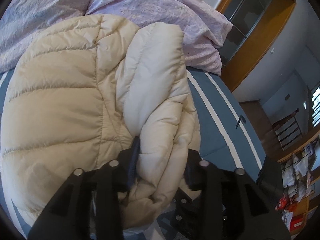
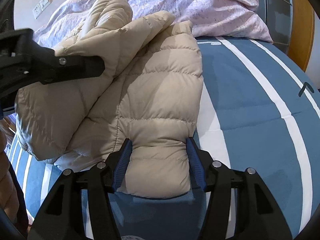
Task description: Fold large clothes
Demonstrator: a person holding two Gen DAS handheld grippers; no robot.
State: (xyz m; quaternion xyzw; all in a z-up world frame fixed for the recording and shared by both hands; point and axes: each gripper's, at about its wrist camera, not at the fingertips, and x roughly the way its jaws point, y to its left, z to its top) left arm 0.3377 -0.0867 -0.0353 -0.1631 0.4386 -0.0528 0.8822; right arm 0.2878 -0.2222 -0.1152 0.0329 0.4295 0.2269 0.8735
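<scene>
The right gripper has its blue-padded fingers pressed into either side of a thick quilted end of the cream puffer jacket, squeezing it to a waist between them; this looks like a sleeve end or a hem corner, though which cannot be told. The left gripper is likewise clamped on a bunched, paler fold of the same jacket; one of its pads is buried in the fabric. In the right wrist view it reaches in from the left with a raised flap of the coat draped against its black finger. The jacket lies on the blue-and-white striped bedsheet, partly doubled over, with the crumpled lilac duvet beyond it. Its long axis runs away from the right gripper toward the duvet, so the held end is the near end and the bulk lies straight ahead. The left gripper sits off to the left side, higher and nearer the lifted layer. The coming fold probably turns on carrying the near end forward along that axis.
</scene>
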